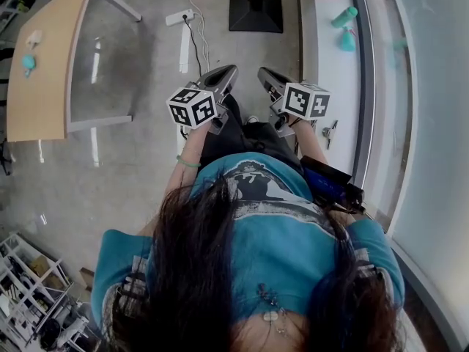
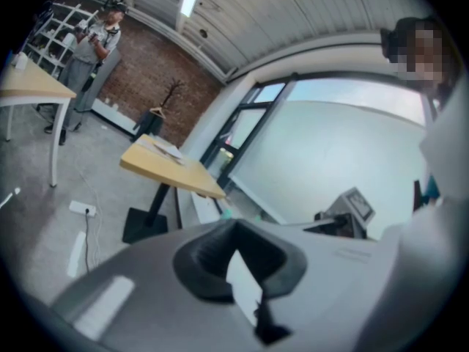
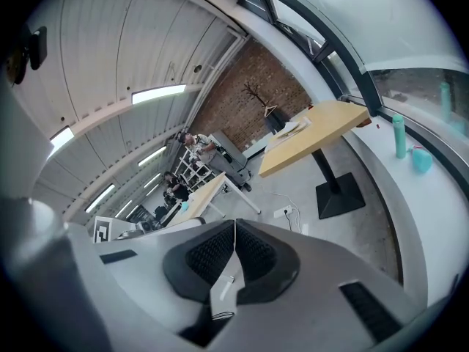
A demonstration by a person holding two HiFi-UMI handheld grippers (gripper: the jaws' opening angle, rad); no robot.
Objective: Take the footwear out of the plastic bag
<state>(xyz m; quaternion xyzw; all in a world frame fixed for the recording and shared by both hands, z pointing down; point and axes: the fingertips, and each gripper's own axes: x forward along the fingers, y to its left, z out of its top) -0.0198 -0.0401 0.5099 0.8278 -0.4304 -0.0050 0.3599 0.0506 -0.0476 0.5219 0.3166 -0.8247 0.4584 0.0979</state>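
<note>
Here, L gripper (image 1: 222, 78) & R gripper (image 1: 267, 76) held out front, side by side; both jaws fully closed, nothing held.

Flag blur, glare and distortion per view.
Head view: fisheye bows the desk edge, and bright reflection streaks lie on the floor. Left gripper view: dark vignette, washed-out window, shut left tongs soft-focus. Right gripper view: ceiling lights bowed, shut right tongs sharper.
</note>
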